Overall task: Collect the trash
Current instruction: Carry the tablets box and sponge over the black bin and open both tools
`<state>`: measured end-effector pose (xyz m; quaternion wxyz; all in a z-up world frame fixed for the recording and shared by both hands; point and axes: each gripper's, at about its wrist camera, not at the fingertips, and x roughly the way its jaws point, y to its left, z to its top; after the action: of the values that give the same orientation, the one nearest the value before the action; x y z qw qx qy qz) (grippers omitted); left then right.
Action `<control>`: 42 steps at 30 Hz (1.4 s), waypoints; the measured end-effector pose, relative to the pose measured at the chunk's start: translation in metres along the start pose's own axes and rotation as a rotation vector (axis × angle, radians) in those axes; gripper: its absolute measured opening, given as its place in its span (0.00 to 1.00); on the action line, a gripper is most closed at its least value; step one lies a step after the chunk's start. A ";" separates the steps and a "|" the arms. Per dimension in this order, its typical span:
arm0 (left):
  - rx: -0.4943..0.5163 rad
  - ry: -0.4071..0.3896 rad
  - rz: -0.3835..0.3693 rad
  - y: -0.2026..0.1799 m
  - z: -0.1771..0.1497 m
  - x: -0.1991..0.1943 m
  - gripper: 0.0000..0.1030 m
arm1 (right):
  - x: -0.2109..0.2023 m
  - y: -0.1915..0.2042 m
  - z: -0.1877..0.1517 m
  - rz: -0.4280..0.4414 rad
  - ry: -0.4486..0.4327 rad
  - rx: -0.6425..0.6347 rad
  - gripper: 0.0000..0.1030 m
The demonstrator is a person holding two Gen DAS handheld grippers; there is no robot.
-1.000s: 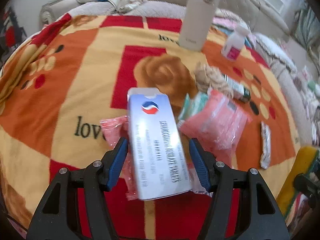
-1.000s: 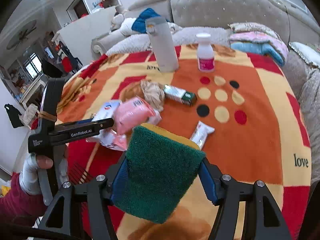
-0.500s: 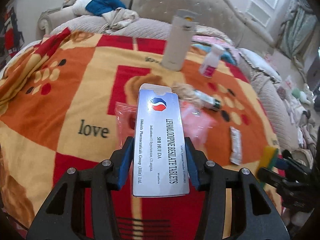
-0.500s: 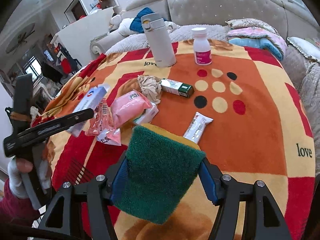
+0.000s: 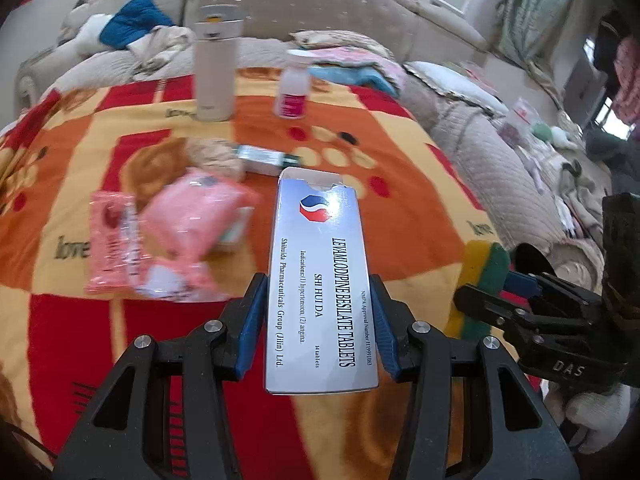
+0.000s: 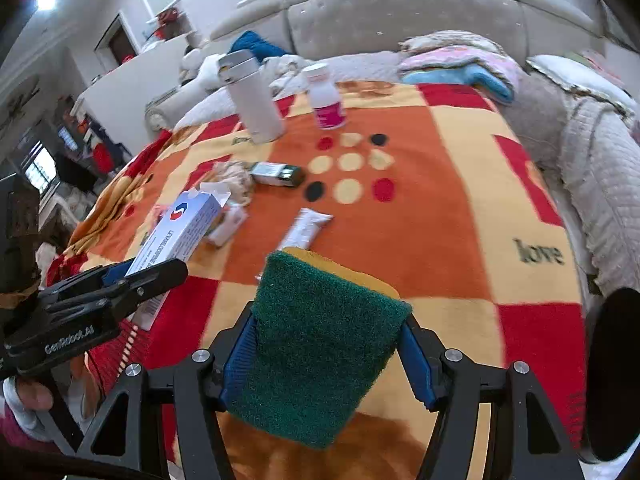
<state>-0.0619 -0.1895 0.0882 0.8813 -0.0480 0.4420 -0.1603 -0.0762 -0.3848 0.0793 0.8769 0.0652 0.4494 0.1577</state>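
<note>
Tablet box (image 5: pixel 320 280), now lifted clear of the blanket (image 5: pixel 420 208), sits clamped between left gripper (image 5: pixel 318 326) jaws; right gripper (image 6: pixel 328 356) jaws clamp a sponge (image 6: pixel 320 344).

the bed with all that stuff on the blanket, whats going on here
A person is clearing litter off a blanket with two handheld grippers. The left gripper is shut on a tablet box, held above the blanket. The right gripper is shut on a green scouring sponge. Pink wrappers, a crumpled tissue and a white sachet lie on the blanket.
</note>
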 end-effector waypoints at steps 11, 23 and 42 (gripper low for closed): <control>0.103 0.036 -0.080 -0.081 -0.001 0.028 0.46 | -0.034 -0.062 -0.018 -0.086 -0.021 0.087 0.62; 0.183 0.071 -0.154 -0.152 -0.001 0.050 0.46 | -0.069 -0.126 -0.033 -0.176 -0.054 0.184 0.62; 0.251 0.149 -0.281 -0.252 -0.005 0.101 0.46 | -0.103 -0.234 -0.059 -0.359 -0.060 0.304 0.62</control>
<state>-0.0701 -0.4602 0.0651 0.8142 0.0129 0.4714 -0.3385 -0.1292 -0.6412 0.0633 0.8840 0.1201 0.4459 -0.0722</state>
